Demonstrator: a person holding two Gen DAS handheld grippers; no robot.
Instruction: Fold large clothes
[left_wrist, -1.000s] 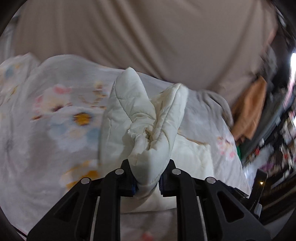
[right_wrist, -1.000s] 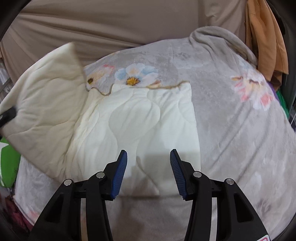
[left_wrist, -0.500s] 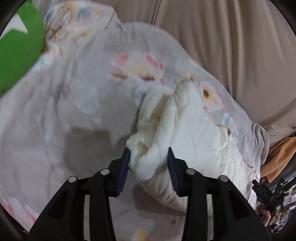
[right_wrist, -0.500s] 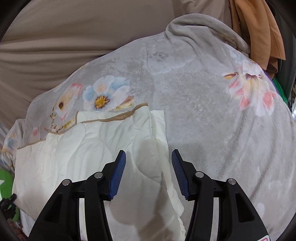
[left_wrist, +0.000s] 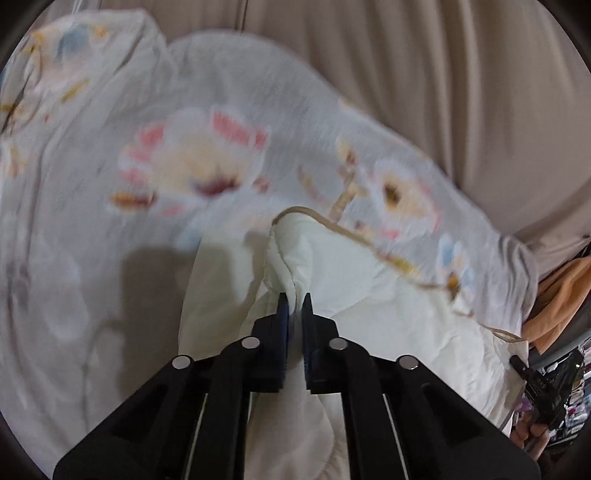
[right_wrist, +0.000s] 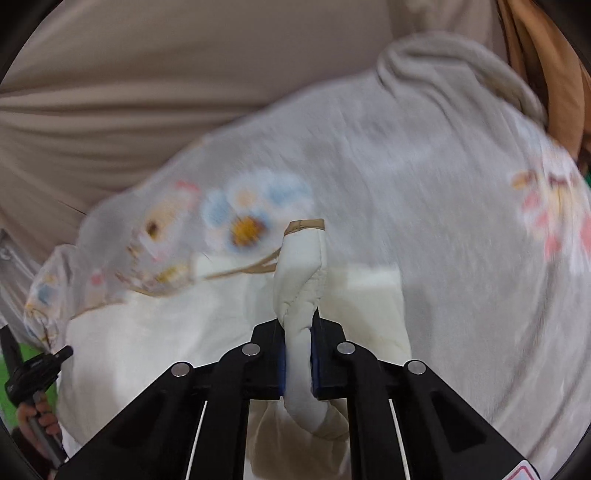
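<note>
Both tongs are clamped on the cream quilt (left_wrist: 388, 332) right now: the left gripper (left_wrist: 294, 306) has a thin pinch of its edge squeezed tight, and the right gripper (right_wrist: 298, 332), jaws closing, grips a thick rolled-up fold that sticks up past its tips. The quilt spreads out ahead of and under both tongs, over the floral blanket (right_wrist: 424, 192), with a beige curtain (left_wrist: 461, 74) behind.

Both grippers, open half a second ago, have clamped folds of the cream quilt (right_wrist: 303, 280): left (left_wrist: 294, 306), right (right_wrist: 298, 328).

Cream quilt (left_wrist: 388, 332), grey floral blanket (left_wrist: 110, 258), beige curtain (left_wrist: 443, 74), orange cloth (left_wrist: 561, 295)
</note>
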